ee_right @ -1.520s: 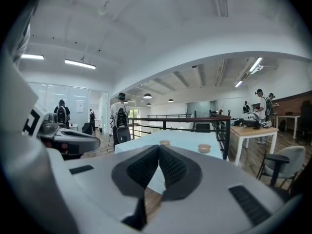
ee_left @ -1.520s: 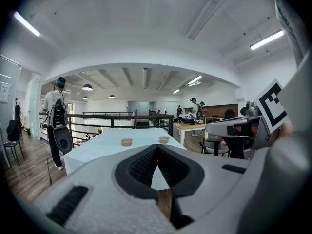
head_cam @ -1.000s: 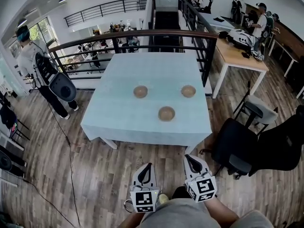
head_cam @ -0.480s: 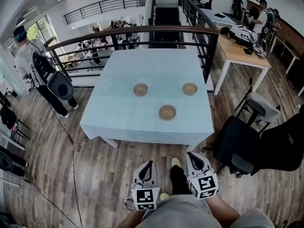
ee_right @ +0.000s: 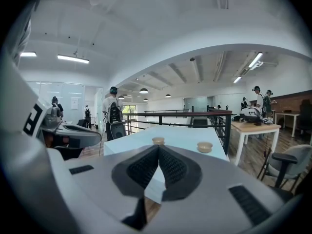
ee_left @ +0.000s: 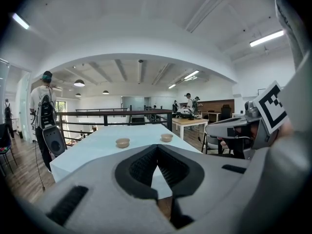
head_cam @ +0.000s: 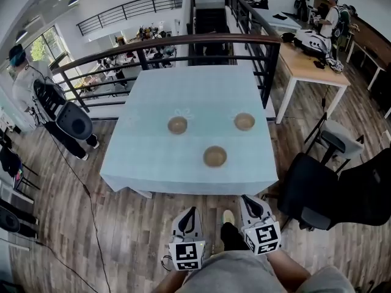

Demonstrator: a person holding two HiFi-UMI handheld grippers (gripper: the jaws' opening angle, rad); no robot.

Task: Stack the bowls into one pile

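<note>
Three tan bowls sit apart on the light-blue table [head_cam: 201, 90]: one at the left [head_cam: 178, 125], one at the right [head_cam: 244, 121], one nearer me in the middle [head_cam: 215, 156]. My left gripper [head_cam: 190, 211] and right gripper [head_cam: 245, 199] hover side by side over the floor, short of the table's near edge. Both are shut and hold nothing. The left gripper view shows its jaws [ee_left: 157, 148] meeting, with two bowls [ee_left: 123, 142] [ee_left: 166, 137] beyond. In the right gripper view its jaws [ee_right: 159, 147] also meet, with two bowls [ee_right: 158, 141] [ee_right: 204, 147] behind.
A dark railing [head_cam: 183, 41] runs behind and to the right of the table. A black office chair [head_cam: 317, 188] stands at the table's near right corner. A person with a backpack [head_cam: 36, 96] stands at the left. A wooden desk [head_cam: 305, 66] is at the back right.
Both grippers have moved forward toward the table's near edge, still shut. The table and bowls now sit lower and closer in the head view.
</note>
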